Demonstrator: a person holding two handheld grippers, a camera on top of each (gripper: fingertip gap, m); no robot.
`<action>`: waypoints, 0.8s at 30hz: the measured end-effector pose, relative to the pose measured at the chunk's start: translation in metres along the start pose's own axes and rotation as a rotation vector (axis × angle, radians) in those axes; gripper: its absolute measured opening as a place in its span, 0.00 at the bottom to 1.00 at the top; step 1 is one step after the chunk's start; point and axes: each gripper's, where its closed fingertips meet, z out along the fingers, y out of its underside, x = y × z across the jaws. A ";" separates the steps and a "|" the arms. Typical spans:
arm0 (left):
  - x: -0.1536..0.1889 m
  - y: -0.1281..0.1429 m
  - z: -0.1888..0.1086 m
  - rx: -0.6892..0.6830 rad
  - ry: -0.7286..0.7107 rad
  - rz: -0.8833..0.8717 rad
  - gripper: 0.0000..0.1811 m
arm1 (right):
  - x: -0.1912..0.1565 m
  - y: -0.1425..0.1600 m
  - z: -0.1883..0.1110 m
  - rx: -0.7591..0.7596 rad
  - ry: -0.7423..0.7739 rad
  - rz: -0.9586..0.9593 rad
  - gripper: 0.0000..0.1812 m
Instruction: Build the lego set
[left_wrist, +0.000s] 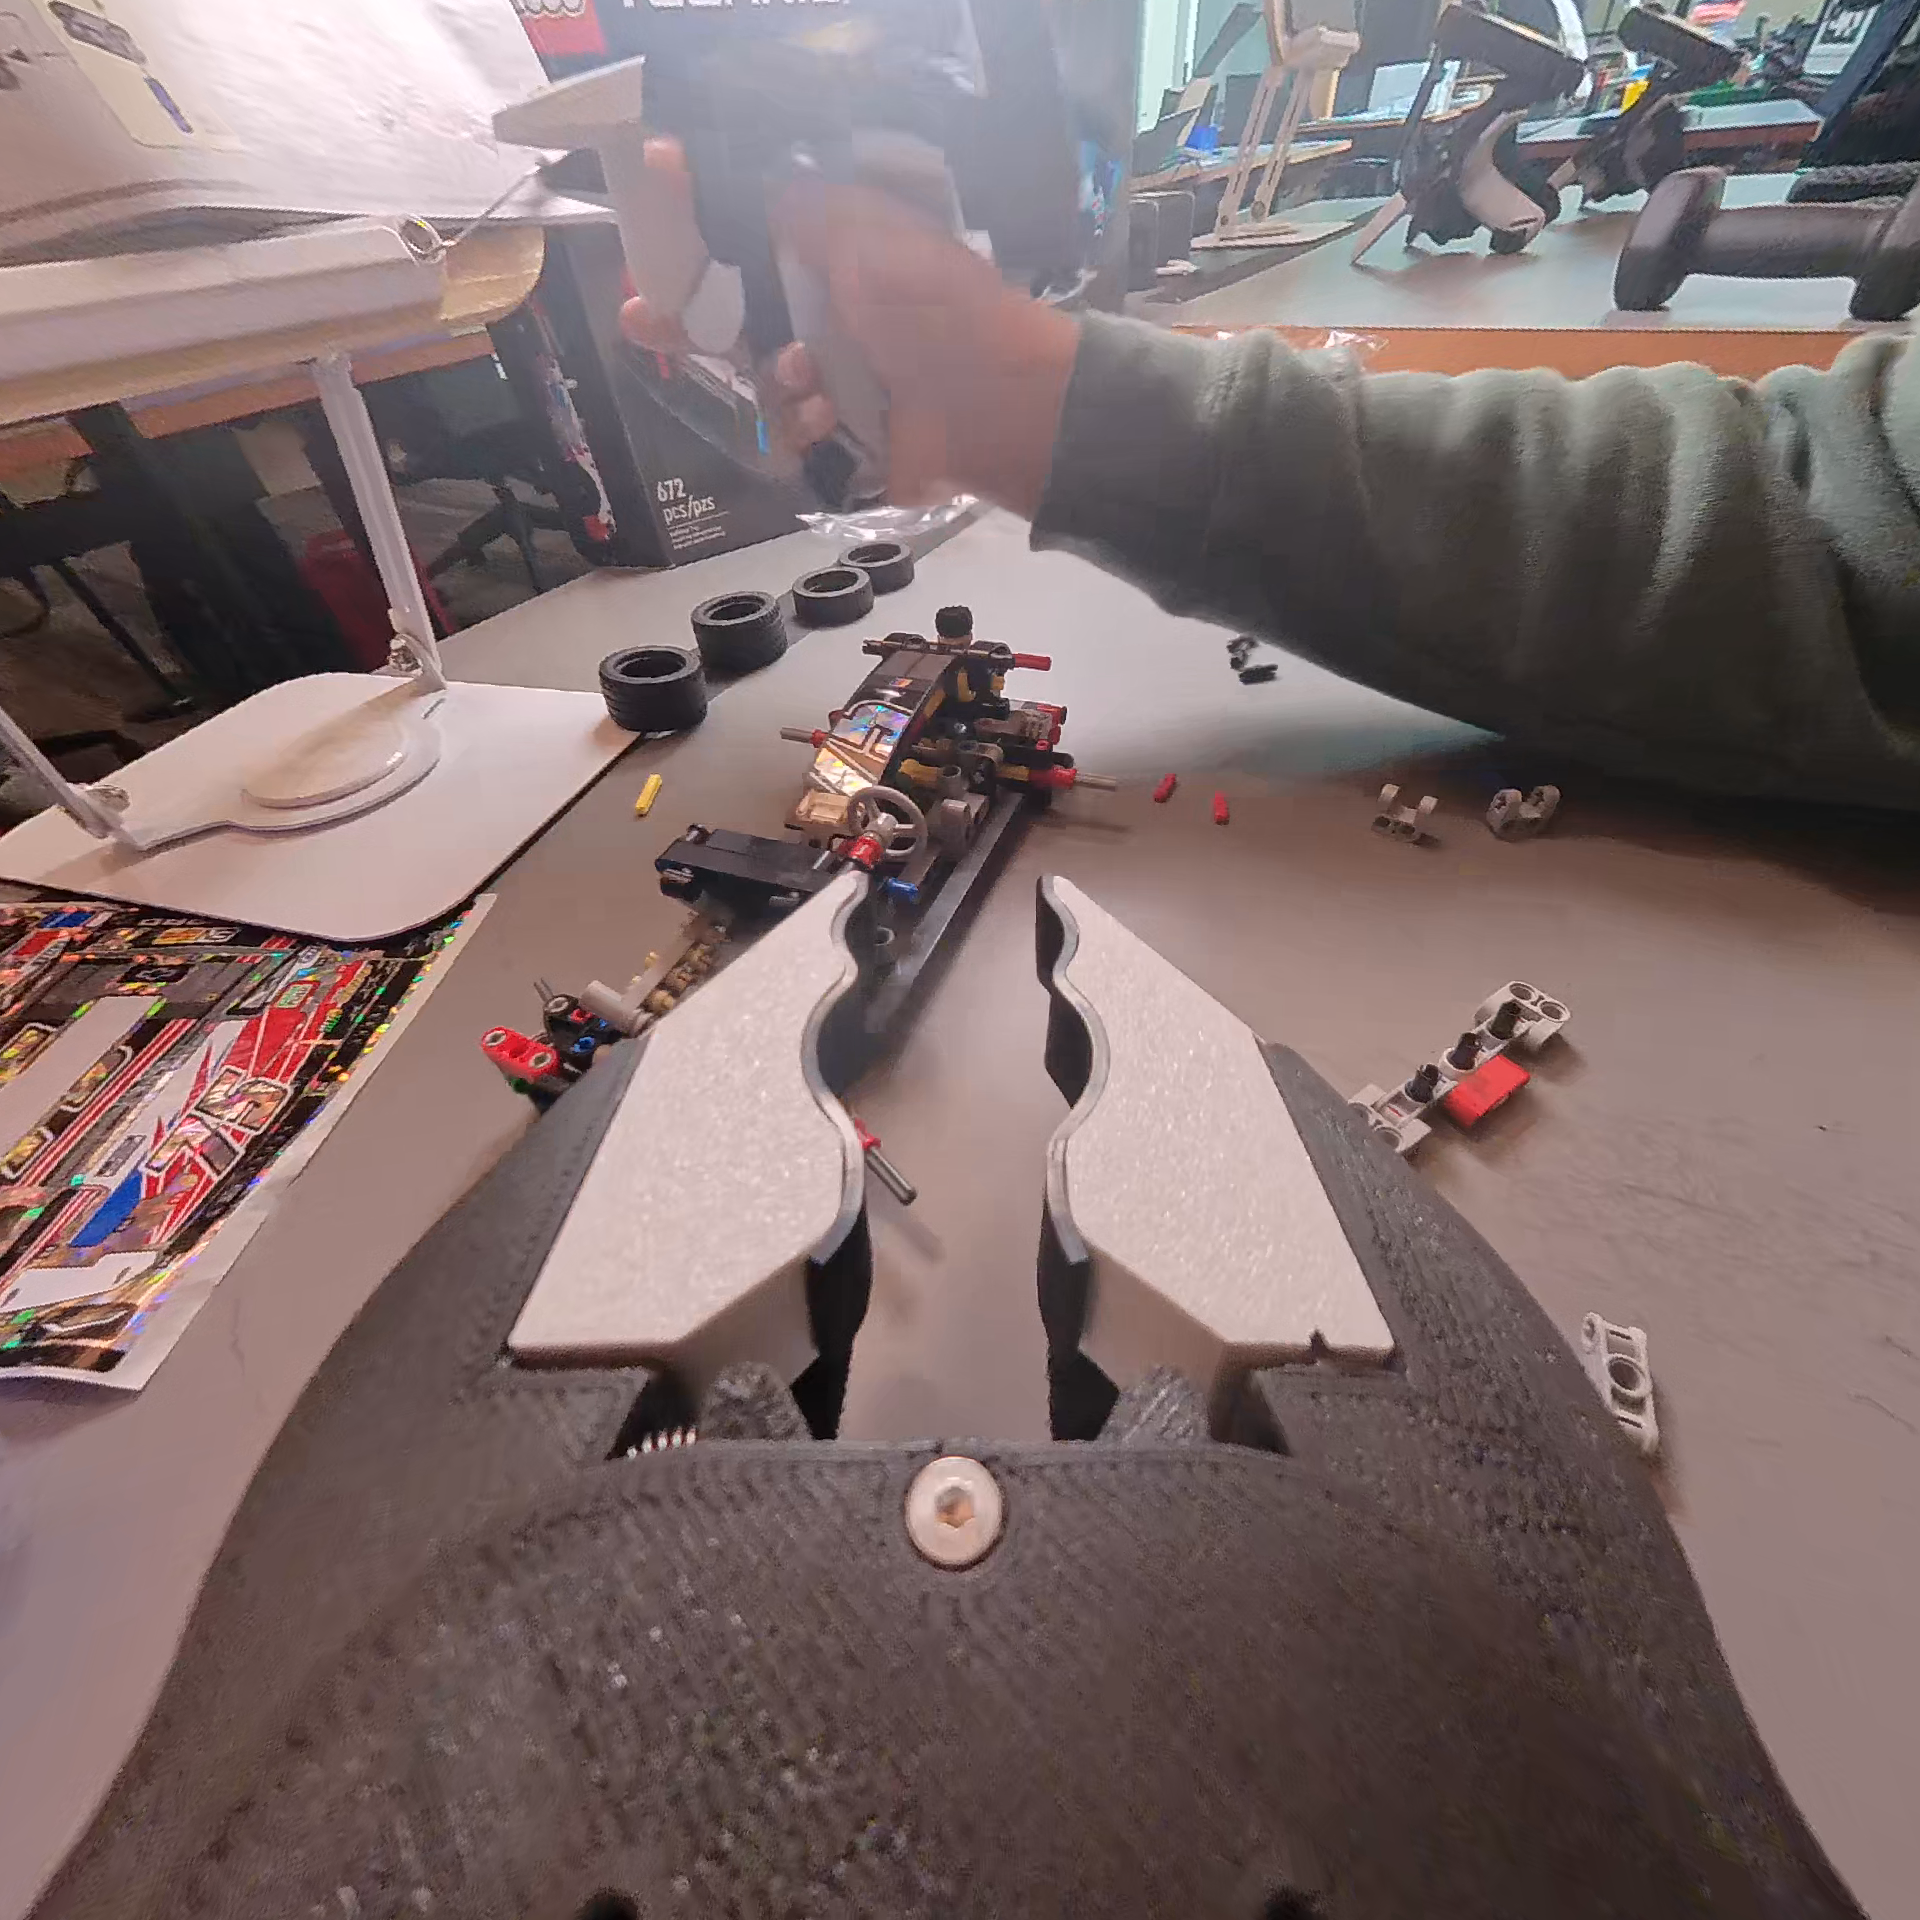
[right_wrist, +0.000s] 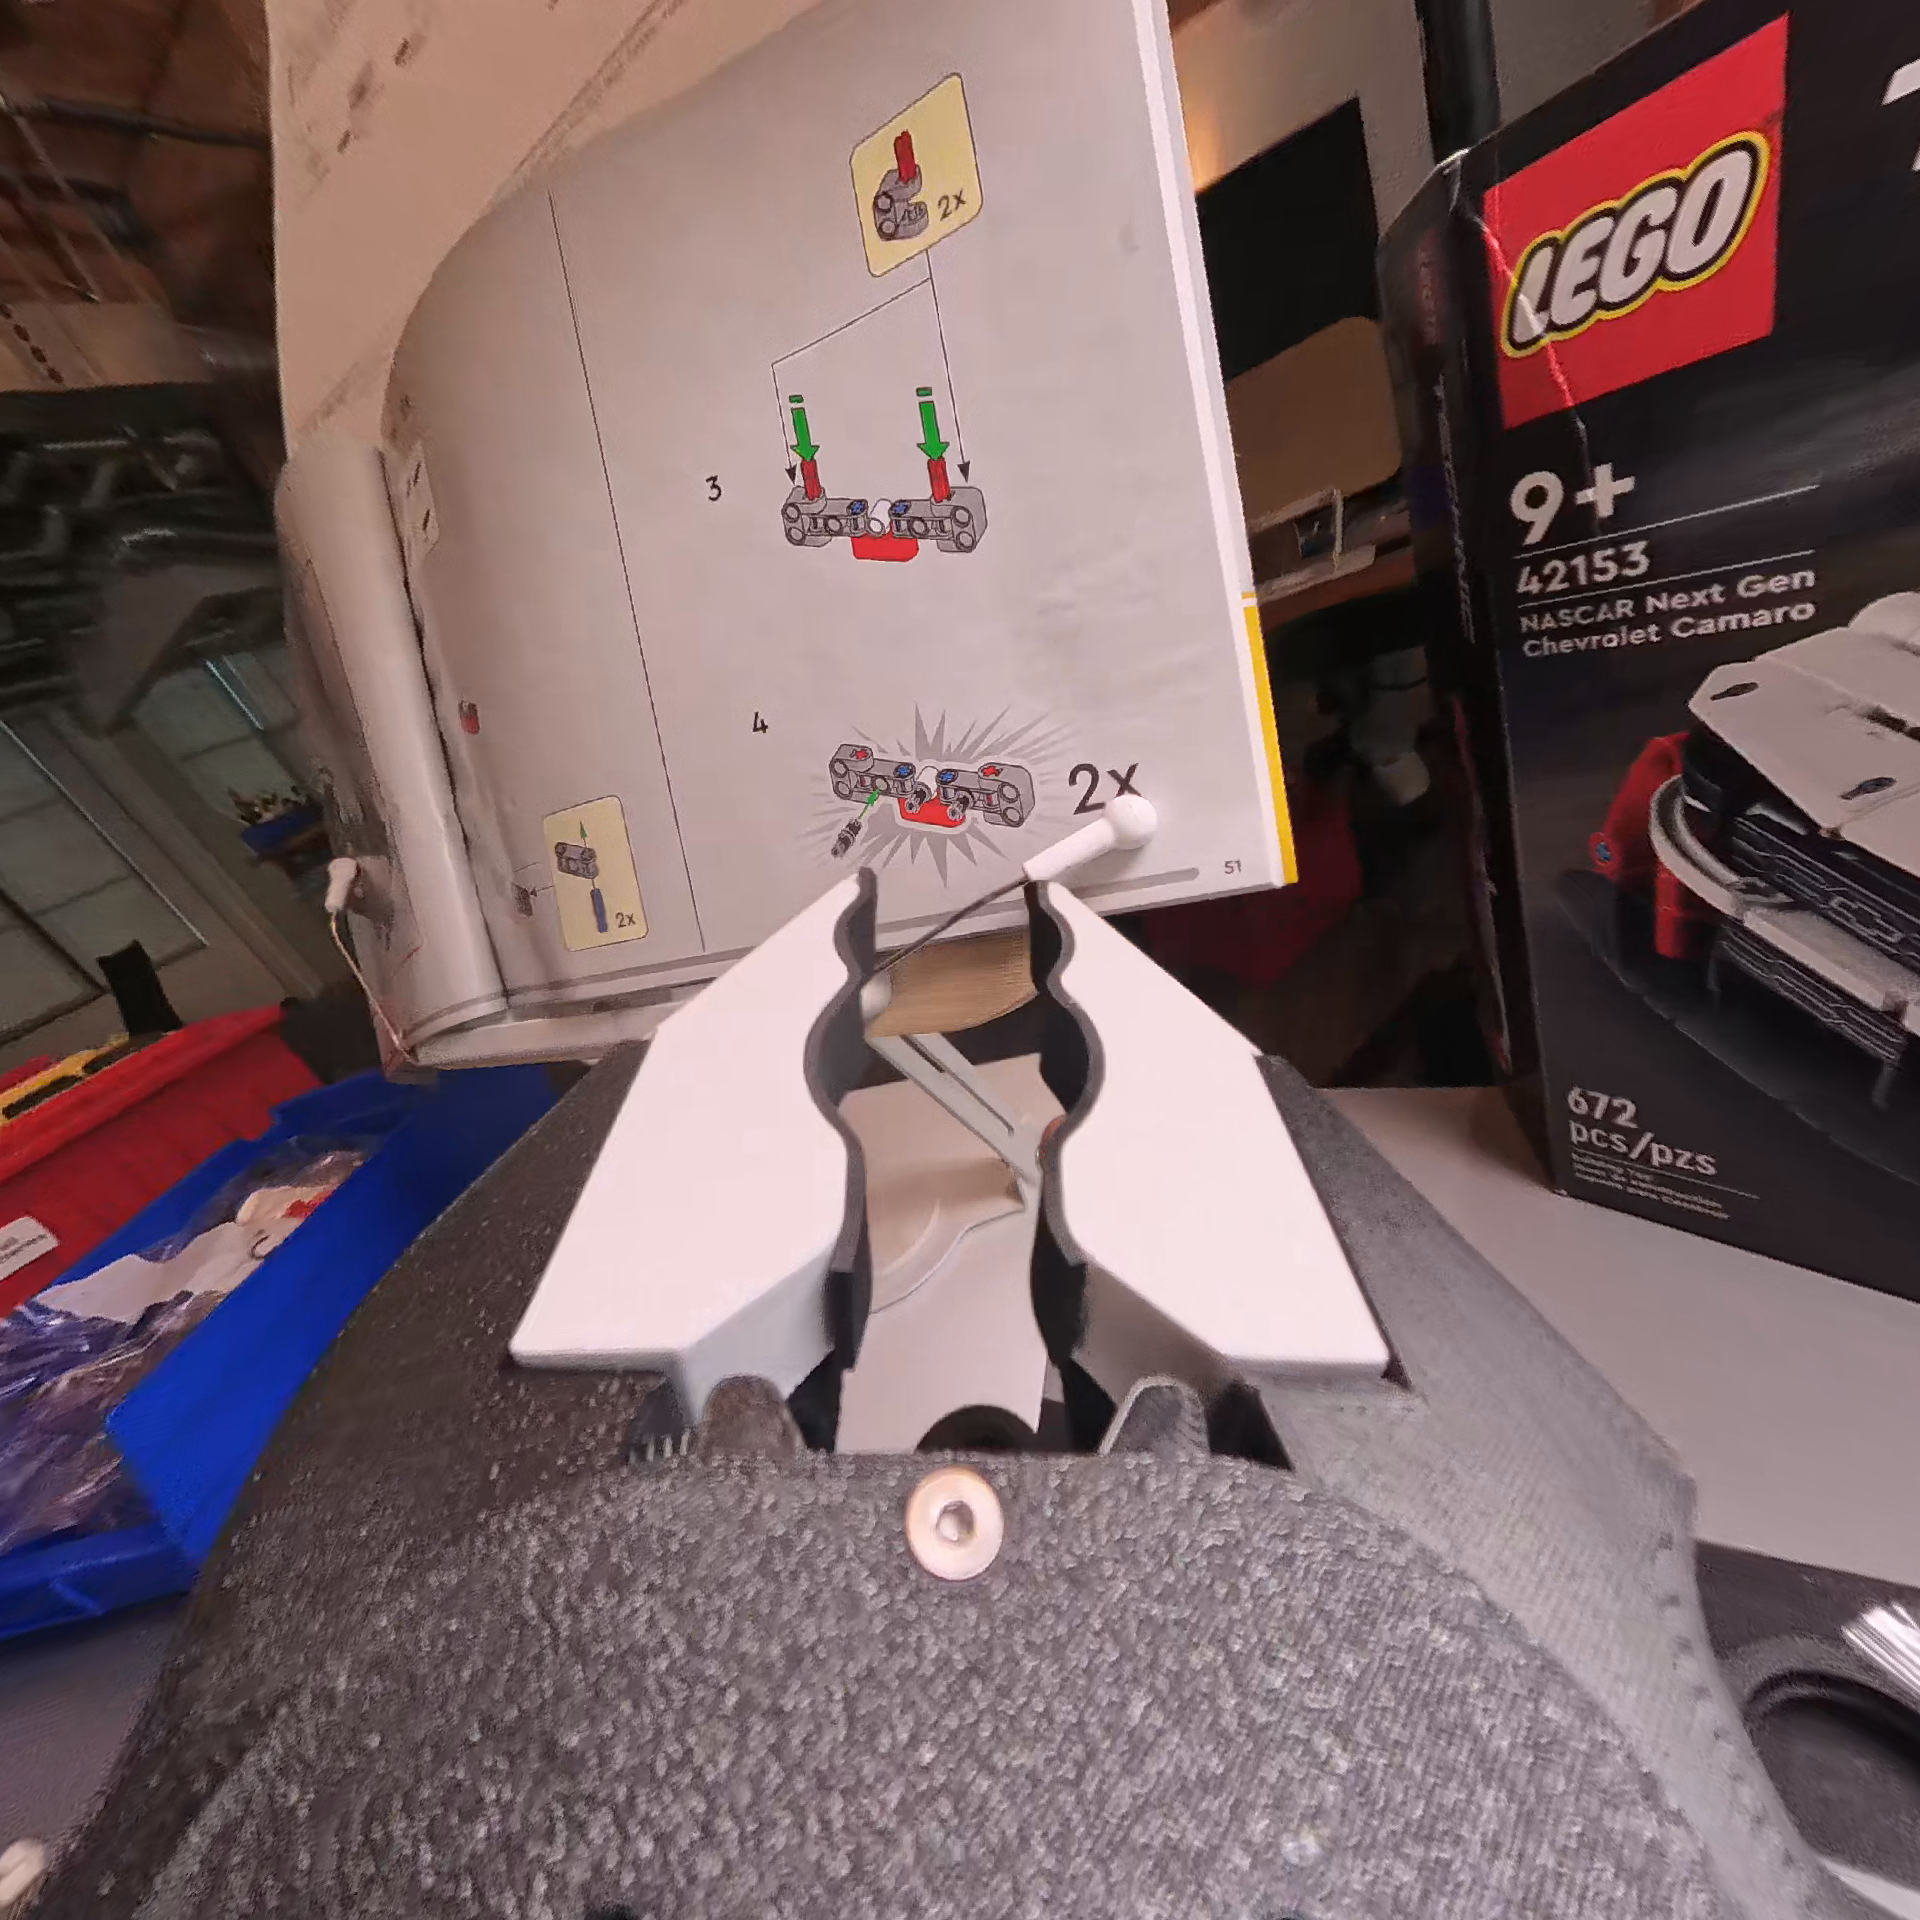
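Observation:
The partly built black lego car chassis (left_wrist: 914, 769) lies on the grey table, with a grey steering wheel and red pins on it. My left gripper (left_wrist: 951, 904) is open and empty, low over the table. Its left fingertip overlaps the chassis's near end and I cannot tell if it touches. A small grey and red subassembly (left_wrist: 1465, 1070) lies to the right. My right gripper (right_wrist: 951, 902) is open and empty, raised in front of the open instruction booklet (right_wrist: 831, 520) on its stand. In the left wrist view a hand (left_wrist: 914, 343) holds that gripper up, blurred.
Several black tyres (left_wrist: 740, 629) stand in a row behind the chassis. A holographic sticker sheet (left_wrist: 156, 1091) and the white stand base (left_wrist: 312, 769) lie left. Red pins (left_wrist: 1221, 805), grey connectors (left_wrist: 1522, 810) and a white piece (left_wrist: 1621, 1371) are scattered right. The lego box (right_wrist: 1662, 623) stands right of the booklet, and a blue bin (right_wrist: 260, 1247) left. There is about 35 centimeters between the tips of the two grippers. About 15 centimeters separates my left fingertips from the white piece (left_wrist: 1621, 1371).

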 end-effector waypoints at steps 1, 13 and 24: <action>-0.002 -0.001 -0.001 0.004 -0.007 -0.001 0.15 | -0.003 -0.005 -0.003 -0.026 -0.001 -0.004 0.20; -0.005 -0.023 -0.016 0.038 -0.024 0.026 0.11 | -0.130 -0.010 -0.189 -0.326 -0.432 -0.531 0.11; 0.084 0.027 -0.052 -0.256 0.398 0.054 0.11 | -0.134 0.129 -0.300 -0.500 -0.584 -0.786 0.07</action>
